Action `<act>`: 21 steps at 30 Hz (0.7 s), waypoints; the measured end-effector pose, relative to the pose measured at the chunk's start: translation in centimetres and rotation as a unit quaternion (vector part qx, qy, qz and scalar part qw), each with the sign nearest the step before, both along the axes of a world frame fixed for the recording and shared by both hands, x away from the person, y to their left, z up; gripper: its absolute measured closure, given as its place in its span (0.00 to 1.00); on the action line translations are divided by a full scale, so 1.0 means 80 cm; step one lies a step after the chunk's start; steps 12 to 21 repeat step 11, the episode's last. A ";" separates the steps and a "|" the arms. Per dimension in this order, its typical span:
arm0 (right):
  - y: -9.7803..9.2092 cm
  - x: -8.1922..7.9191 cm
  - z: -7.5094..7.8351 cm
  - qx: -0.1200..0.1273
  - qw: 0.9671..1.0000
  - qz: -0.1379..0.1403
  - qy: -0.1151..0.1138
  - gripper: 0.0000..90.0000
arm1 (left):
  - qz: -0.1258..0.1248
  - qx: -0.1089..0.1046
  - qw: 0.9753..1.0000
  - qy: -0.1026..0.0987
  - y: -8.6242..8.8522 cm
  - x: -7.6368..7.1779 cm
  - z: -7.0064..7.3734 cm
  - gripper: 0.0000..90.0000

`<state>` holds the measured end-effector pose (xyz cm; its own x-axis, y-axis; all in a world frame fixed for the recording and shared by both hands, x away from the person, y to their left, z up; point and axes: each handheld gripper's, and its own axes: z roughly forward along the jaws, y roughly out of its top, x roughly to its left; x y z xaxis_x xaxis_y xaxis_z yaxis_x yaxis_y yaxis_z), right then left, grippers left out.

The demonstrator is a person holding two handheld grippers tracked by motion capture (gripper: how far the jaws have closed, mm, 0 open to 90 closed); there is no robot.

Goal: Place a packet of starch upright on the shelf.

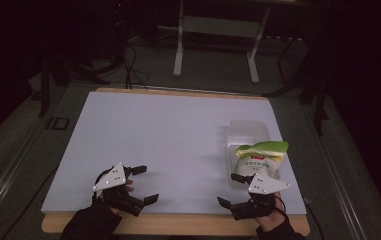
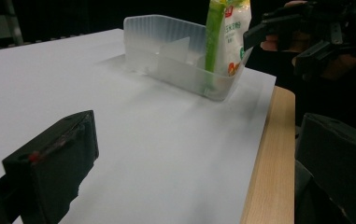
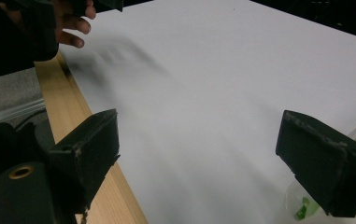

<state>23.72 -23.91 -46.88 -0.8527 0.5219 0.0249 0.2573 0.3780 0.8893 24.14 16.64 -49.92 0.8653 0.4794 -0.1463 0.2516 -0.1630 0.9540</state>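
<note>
both grippers — left (image 1: 144,184), right (image 1: 229,188) — gape wide (empty); pouch (image 1: 261,159) stands in bin (image 1: 248,131).

Site: lab or test workspace | Evidence: white work surface (image 1: 168,135) on wood-edged table (image 1: 178,223); metal stand frame (image 1: 213,40) behind; floor cables (image 1: 128,65); dark surroundings with lighting confined to the table
</note>
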 end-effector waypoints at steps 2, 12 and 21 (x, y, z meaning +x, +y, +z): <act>0.000 0.000 -0.001 -0.001 1.000 0.001 0.001 0.15 | 0.000 0.000 1.000 0.000 0.000 0.000 -0.001 0.00; -0.003 0.004 -0.004 0.001 1.000 0.000 0.003 0.15 | 0.000 0.000 1.000 0.000 0.000 -0.001 -0.003 0.00; -0.003 0.004 -0.004 0.001 1.000 0.000 0.003 0.15 | 0.000 0.000 1.000 0.000 0.000 -0.001 -0.003 0.00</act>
